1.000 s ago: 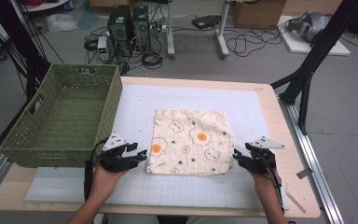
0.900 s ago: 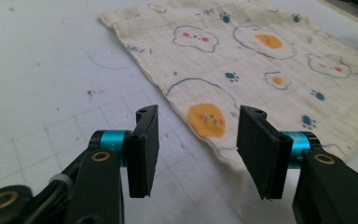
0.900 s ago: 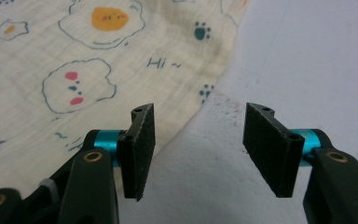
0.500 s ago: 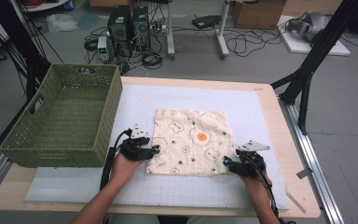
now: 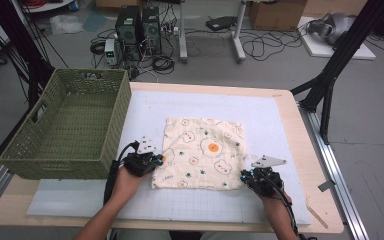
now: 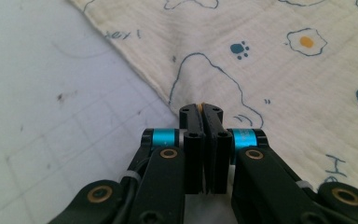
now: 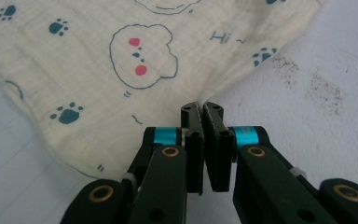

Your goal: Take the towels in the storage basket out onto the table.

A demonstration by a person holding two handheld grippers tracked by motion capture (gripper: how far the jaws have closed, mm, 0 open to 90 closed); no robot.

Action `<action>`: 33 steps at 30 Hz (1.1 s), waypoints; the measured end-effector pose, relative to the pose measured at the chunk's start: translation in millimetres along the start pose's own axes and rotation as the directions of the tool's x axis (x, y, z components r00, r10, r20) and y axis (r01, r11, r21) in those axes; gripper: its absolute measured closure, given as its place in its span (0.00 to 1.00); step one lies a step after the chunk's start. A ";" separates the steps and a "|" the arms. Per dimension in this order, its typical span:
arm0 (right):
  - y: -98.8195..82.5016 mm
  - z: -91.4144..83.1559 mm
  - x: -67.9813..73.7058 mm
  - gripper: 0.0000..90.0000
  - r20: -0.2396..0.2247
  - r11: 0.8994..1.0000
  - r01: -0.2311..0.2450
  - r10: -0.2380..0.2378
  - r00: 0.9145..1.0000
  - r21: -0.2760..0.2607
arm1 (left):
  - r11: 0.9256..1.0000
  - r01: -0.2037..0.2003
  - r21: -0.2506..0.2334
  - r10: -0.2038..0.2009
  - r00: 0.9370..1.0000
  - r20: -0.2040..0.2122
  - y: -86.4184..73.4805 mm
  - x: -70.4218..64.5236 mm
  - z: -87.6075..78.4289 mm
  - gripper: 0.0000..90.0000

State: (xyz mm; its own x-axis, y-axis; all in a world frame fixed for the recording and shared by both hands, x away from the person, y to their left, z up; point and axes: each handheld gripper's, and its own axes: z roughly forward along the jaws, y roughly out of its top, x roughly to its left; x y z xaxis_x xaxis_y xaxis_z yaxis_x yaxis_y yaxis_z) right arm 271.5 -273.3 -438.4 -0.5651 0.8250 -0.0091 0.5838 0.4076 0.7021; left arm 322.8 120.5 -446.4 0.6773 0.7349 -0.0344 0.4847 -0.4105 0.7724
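Note:
A cream cloth (image 5: pixel 202 150) printed with fried eggs, bears and paws lies flat on the white mat (image 5: pixel 260 115). My left gripper (image 5: pixel 159 161) sits at the cloth's left edge near its front corner. In the left gripper view its jaws have just closed, and a sliver of the cloth (image 6: pixel 270 60) is pinched at the left gripper's (image 6: pixel 202 108) tips. My right gripper (image 5: pixel 245 176) is at the front right corner. Its jaws have also just closed, so the right gripper (image 7: pixel 201 107) nips the edge of the cloth (image 7: pixel 88 70).
A green woven basket (image 5: pixel 115 130) stands on the table's left side, close beside my left hand. The wooden table edge (image 5: pixel 292 120) borders the mat on the right. Black stand legs (image 5: pixel 330 80) rise past the right edge.
Both hands moved inward to the cloth's front corners. Both sets of jaws went from open to closed on the cloth's edge.

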 end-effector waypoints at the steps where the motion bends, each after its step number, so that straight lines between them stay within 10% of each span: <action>1: -1.1 -3.9 2.1 0.97 -0.006 1.000 -0.004 0.004 1.000 0.004 | 1.000 0.021 0.000 -0.021 0.999 0.031 -2.6 2.1 -3.2 0.97; 12: -19.4 -30.3 20.8 0.86 -0.031 0.998 0.014 -0.012 0.999 0.054 | 1.000 -0.004 0.019 0.002 0.995 0.104 -16.1 -12.1 -27.6 0.94; 18: -3.7 -32.4 6.8 0.65 0.004 0.996 0.001 -0.001 1.000 -0.088 | 0.989 0.098 -0.110 -0.092 0.994 0.058 2.3 3.9 -25.5 0.54; 25: 35.6 -3.5 -25.9 0.64 0.020 0.989 -0.030 0.033 0.999 -0.143 | 0.982 0.090 -0.164 -0.093 0.996 -0.011 29.5 25.8 0.3 0.51; 33: 67.7 34.5 -44.0 0.71 0.073 0.995 0.006 0.001 0.997 -0.097 | 0.988 0.120 -0.098 -0.125 0.991 -0.048 41.8 44.3 35.9 0.54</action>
State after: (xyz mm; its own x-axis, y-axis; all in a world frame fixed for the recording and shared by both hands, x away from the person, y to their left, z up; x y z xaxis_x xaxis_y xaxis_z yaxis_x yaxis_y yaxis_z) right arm 356.0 -268.5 -415.1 -0.5201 0.8520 -0.0602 0.5215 0.3726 0.7676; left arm 392.9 116.5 -438.4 0.5841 0.8054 -0.1008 0.5061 -0.2643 0.8210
